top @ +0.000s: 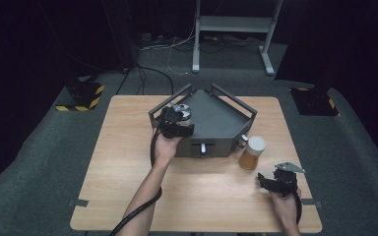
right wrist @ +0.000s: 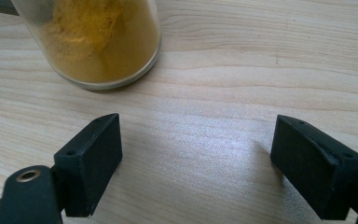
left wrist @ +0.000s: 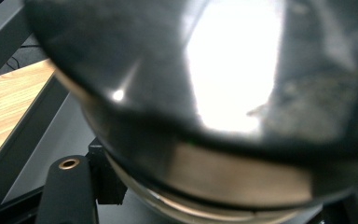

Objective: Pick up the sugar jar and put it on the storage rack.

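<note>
A grey angular tray [top: 219, 120] with rail sides stands at the middle of the wooden table. At its left corner my left gripper [top: 179, 122] is shut on a jar with a shiny metal lid [top: 181, 110]. In the left gripper view that jar [left wrist: 214, 98] looms very close and blurred, and one black finger [left wrist: 70, 186] shows beside it at the lower left. A glass jar of yellow powder [top: 252, 153] with a pale lid stands just right of the tray. My right gripper [top: 271, 181] rests low near the table's front right, open; its jaws [right wrist: 198, 158] frame bare wood short of the powder jar [right wrist: 98, 42].
The tray's front face carries a small handle [top: 203, 147] and a round knob [top: 242, 139] at its right corner. Beyond the table, on grey carpet, are a white stand frame [top: 231, 29], loose cables, and bases with yellow-black stripes [top: 86, 96].
</note>
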The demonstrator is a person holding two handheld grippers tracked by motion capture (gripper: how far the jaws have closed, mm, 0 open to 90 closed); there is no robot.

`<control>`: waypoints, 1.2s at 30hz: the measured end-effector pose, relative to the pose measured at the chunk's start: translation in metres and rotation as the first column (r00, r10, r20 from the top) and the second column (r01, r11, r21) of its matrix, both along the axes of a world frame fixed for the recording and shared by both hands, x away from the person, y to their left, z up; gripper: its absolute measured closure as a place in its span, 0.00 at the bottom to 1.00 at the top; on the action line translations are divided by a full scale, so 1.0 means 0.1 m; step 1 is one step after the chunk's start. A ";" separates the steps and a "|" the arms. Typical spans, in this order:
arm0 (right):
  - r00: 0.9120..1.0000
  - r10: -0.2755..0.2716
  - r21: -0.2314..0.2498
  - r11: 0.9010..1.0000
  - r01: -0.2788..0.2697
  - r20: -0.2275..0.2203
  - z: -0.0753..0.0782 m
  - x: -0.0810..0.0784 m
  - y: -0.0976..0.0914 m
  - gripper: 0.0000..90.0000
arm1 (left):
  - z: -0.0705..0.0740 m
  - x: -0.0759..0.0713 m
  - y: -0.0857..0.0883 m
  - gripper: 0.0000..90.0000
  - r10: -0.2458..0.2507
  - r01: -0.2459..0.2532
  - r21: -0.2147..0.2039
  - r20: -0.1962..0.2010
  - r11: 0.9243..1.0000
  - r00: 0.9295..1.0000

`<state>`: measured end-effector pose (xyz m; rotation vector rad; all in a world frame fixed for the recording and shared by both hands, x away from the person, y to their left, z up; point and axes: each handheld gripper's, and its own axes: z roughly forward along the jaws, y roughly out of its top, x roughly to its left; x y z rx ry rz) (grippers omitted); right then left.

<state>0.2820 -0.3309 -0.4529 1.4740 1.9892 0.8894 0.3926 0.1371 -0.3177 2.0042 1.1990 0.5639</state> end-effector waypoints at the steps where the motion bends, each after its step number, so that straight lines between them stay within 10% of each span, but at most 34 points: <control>1: 1.000 0.000 0.000 1.000 0.000 0.000 0.00 0.00 0.00 0.18 | 0.00 0.00 0.00 0.33 -0.001 0.001 0.003 0.000 1.000 1.000; 11: 1.000 0.000 0.000 1.000 0.000 0.000 0.00 0.00 0.00 0.18 | 0.02 -0.12 -0.02 0.11 0.011 -0.012 0.032 0.044 0.999 0.999; 36: 1.000 -0.001 0.001 1.000 0.001 0.000 0.00 0.00 0.00 0.18 | -0.03 -0.58 0.32 0.07 -0.001 0.002 -0.016 0.083 1.000 0.997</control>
